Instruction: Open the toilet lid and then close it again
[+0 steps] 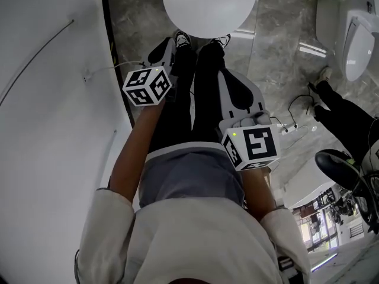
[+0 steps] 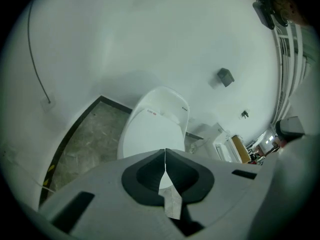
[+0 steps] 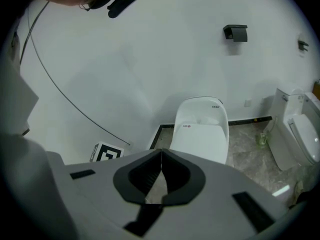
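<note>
Clerk: Nearest entry?

Checker: Left gripper (image 2: 165, 151). Grey shell, dark pads. Jaws pressed together tip to tip, nothing between them.

Clerk: Second?

Checker: Right gripper (image 3: 161, 151), same pattern. Jaws likewise closed on each other, holding nothing.

Clerk: The task's thing?

Checker: Toilet (image 3: 200, 129), white, one unit. It lies ahead of both pairs of jaws and below their tips, apart from them. From the left jaws it sits straight beyond the tips; from the right jaws, beyond and a little to the right. Neither gripper touches it.

Clerk: Lid?

Checker: Lid (image 2: 149, 136), white, down flat over the bowl.

Clerk: Surroundings?

Checker: Wall (image 2: 150, 44), white, behind the toilet. Thin cable (image 3: 65, 94) running down it, left of the right jaws. Small black fitting (image 3: 236, 32) high on the wall, above and right of those jaws. Floor (image 1: 272, 34), grey marbled tile, under the toilet. Second toilet (image 3: 300, 134), white, far right of the right jaws.

Clerk: Anyone else?

Checker: Another person's leg (image 1: 343, 111), dark trousers, right of the right gripper, well apart from it.
</note>
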{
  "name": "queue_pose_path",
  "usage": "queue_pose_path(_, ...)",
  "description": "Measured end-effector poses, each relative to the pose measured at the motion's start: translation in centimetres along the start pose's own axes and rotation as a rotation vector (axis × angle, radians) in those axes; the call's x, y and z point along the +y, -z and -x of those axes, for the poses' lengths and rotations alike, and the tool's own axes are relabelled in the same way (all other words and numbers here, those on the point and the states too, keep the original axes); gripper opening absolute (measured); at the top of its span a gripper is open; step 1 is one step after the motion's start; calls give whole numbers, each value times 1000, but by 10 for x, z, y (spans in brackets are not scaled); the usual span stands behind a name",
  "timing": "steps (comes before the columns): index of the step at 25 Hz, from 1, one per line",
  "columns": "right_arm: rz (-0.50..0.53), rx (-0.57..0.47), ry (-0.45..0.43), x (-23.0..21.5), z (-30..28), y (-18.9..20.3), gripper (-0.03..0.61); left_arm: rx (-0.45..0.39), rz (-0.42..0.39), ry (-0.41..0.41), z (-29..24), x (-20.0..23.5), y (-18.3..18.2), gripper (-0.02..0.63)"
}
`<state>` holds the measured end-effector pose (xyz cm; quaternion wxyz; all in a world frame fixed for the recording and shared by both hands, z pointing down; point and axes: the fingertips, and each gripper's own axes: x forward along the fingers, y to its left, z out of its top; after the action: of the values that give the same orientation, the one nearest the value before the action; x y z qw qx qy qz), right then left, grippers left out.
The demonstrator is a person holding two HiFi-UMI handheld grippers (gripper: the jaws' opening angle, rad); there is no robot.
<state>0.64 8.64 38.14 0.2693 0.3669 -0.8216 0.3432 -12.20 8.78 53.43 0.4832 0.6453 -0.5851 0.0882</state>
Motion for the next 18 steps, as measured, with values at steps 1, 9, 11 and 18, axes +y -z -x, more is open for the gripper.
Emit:
queue_pose_path(1, 0, 1, 2, 0, -2, 3, 11, 7, 20, 2, -4, 5, 7, 8)
queue_pose_path(9, -6, 5, 26, -14, -13, 16, 9, 61, 271, 7, -47, 48, 52, 9)
queue_pose_path(11, -17, 17, 30, -19, -16, 20, 9, 72, 310, 5, -60, 56, 60, 9)
queue_pose_path(18, -30, 68, 0, -12, -35, 44, 10, 71, 410, -20, -94, 91, 85, 9)
